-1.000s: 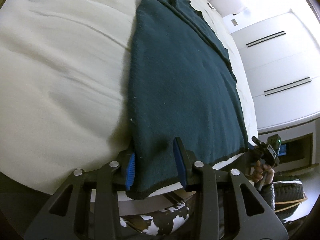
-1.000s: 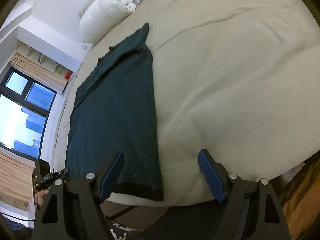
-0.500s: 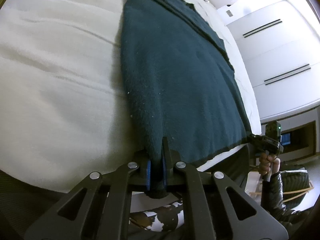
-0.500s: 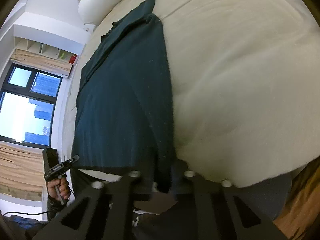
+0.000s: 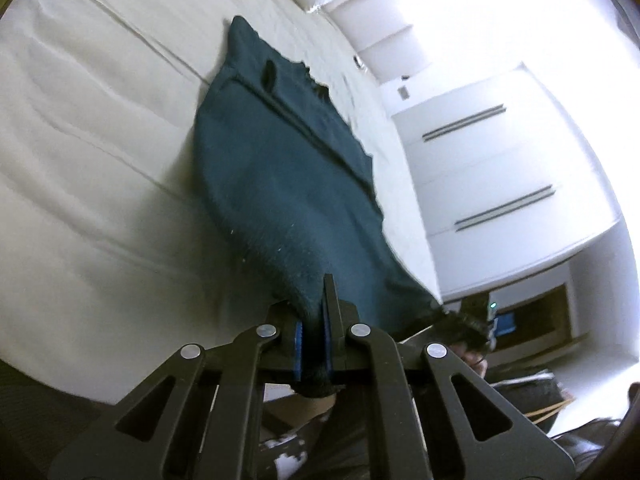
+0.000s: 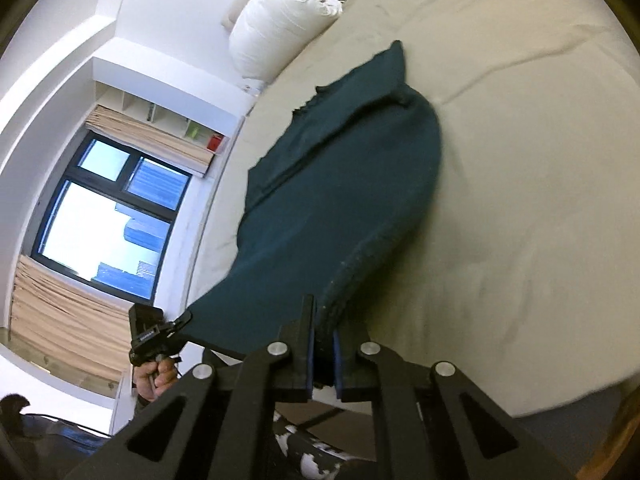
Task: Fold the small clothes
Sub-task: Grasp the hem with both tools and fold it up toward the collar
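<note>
So right now I've got both corners of the hem pinched: the left gripper [image 5: 316, 344] is clamped tight on the near edge of the dark teal sweater [image 5: 288, 184], with a bit of knit poking out behind the blue pads, and the right gripper [image 6: 322, 354] is closed down on the other hem corner the same way. The sweater runs straight out ahead of both grippers, long axis pointing away from me toward the collar end, which lies flat on the bed [image 5: 92, 152] way out front. The near part is lifted off the mattress and bellies up between the grip points and the far end. From the right wrist view I can see the left gripper off to the left, holding its corner at about the same height, so the hem looks stretched level between the two, though the fisheye warps it enough that I wouldn't swear to it. Neither arm is nearer the collar as far as I can tell. I reckon the next move is carrying the hem forward over the body toward the collar, so both grippers need to travel together along that axis or the fold goes crooked. The pillow [image 6: 280, 20] sits far ahead, beyond the collar, well out of the way.
</note>
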Demonstrator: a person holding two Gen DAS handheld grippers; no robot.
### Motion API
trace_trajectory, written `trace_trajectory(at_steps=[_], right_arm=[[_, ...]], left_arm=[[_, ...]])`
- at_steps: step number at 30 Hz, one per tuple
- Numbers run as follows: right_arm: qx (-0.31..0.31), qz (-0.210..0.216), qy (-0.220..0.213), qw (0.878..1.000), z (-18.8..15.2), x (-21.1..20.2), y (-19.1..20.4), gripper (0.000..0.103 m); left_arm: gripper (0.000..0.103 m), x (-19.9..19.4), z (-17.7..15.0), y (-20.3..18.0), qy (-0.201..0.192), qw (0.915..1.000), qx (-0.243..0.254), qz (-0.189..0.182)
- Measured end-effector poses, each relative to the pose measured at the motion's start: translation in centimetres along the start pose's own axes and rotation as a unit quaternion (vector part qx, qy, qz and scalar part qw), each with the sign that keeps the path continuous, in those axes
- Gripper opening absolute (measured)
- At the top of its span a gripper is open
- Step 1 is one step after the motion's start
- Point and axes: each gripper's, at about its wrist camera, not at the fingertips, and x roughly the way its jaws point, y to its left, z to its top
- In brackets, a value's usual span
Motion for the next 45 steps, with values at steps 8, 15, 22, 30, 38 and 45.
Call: trace_trajectory(at_steps=[8, 15, 22, 30, 38, 45], right_arm=[[0.036, 0.042, -0.061, 0.997, 5.4, 1.4, 0.6, 0.008], [0.055, 0.036, -0.096, 0.993, 11.4, 4.1, 0.9, 0.008], [0.079, 0.019, -0.125, 0.989, 18.3, 7.3, -0.3, 0.008], [0.08, -0.029, -0.141, 0.986, 25.1, 11.6, -1.7, 0.008], [0.113, -0.064, -0.139, 0.982, 29.3, 15.8, -5.0, 0.008], [0.145, -0.088, -0.131, 0.977, 30.3, 18.2, -7.9, 0.011]], left_arm=[[0.006, -0.1, 5.2, 0.7, -0.044, 0.9969, -0.046, -0.048], [0.006, 1.5, 11.2, 0.0, -0.068, 0.994, -0.063, -0.059], [0.006, 4.8, 18.1, 0.4, -0.085, 0.991, -0.087, -0.057], [0.006, 9.1, 25.6, 1.8, -0.097, 0.9877, -0.116, -0.038], [0.006, 13.3, 31.2, 5.5, -0.098, 0.982, -0.16, -0.022], [0.006, 17.4, 33.8, 9.7, -0.091, 0.9745, -0.205, -0.006]])
